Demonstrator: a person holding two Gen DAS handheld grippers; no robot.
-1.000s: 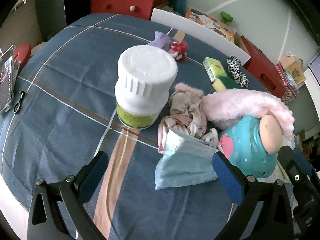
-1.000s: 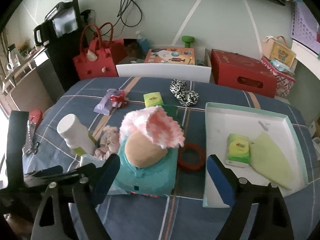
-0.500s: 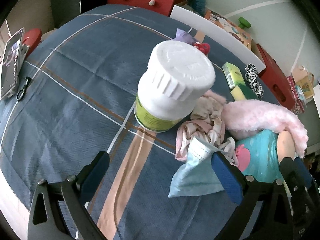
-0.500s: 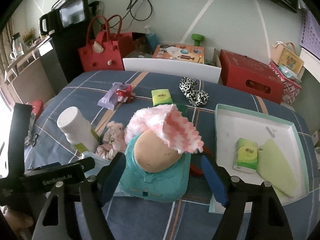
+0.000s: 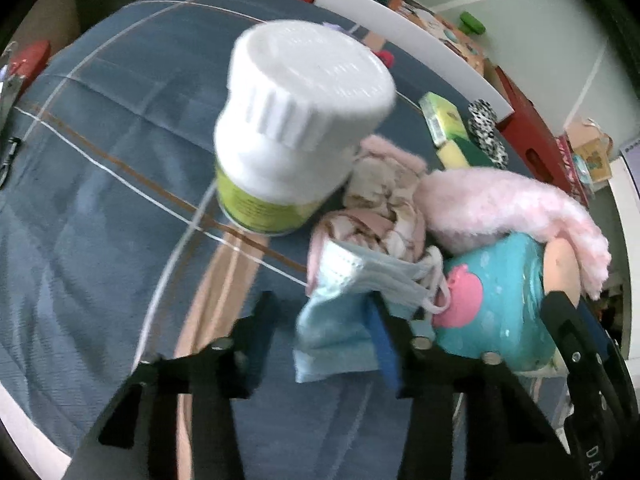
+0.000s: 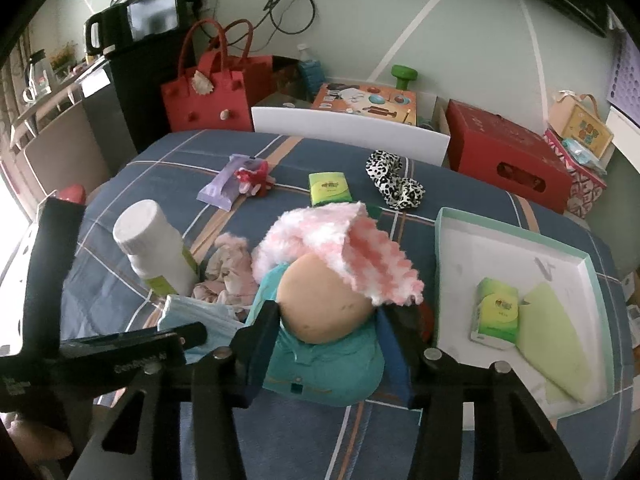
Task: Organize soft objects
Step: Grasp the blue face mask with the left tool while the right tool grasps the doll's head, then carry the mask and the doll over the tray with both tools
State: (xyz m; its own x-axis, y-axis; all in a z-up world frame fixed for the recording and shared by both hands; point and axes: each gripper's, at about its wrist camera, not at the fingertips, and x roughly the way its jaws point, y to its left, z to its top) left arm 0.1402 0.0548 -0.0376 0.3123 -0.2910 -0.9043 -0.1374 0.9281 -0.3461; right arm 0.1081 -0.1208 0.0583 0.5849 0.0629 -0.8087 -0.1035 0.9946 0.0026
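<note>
Tray (image 6: 582, 264): white inside, teal rim, flat on the cloth at the right; holds a green tissue pack (image 6: 496, 314) and a pale green cloth (image 6: 552, 344), the pack's edge just touching the cloth.
White bottle (image 5: 296, 128): capped, green label, standing upright on the cloth just left of the crumpled pink fabric (image 5: 380, 216); contents not visible.
Plush doll (image 6: 320, 308): teal body, tan head, pink-and-white knit hat; lying just left of the tray.
Right gripper (image 6: 326, 352): closing around the doll's teal body, one blue pad on each side; pads at the fabric, a firm squeeze not certain.
Face mask (image 5: 352, 304): light blue, crumpled on the cloth between bottle and doll, ear loops draped toward the doll.
Left gripper (image 5: 320, 340): closing over the mask; right pad against its folds, left pad blurred and apart from it.
Table surface (image 6: 168, 168): dark blue cloth with white, tan and brown stripes.
Loose items farther back: second green tissue pack (image 6: 329, 188), leopard-print scrunchie (image 6: 394, 186), purple packet (image 6: 224, 186) with a small red toy (image 6: 254, 178) touching it.
Room: white chair back (image 6: 348, 130) at the far table edge; red felt bag (image 6: 204, 92), red box (image 6: 508, 156) and colourful board-game box (image 6: 366, 100) behind; pale wall with dangling black cables (image 6: 288, 4).
</note>
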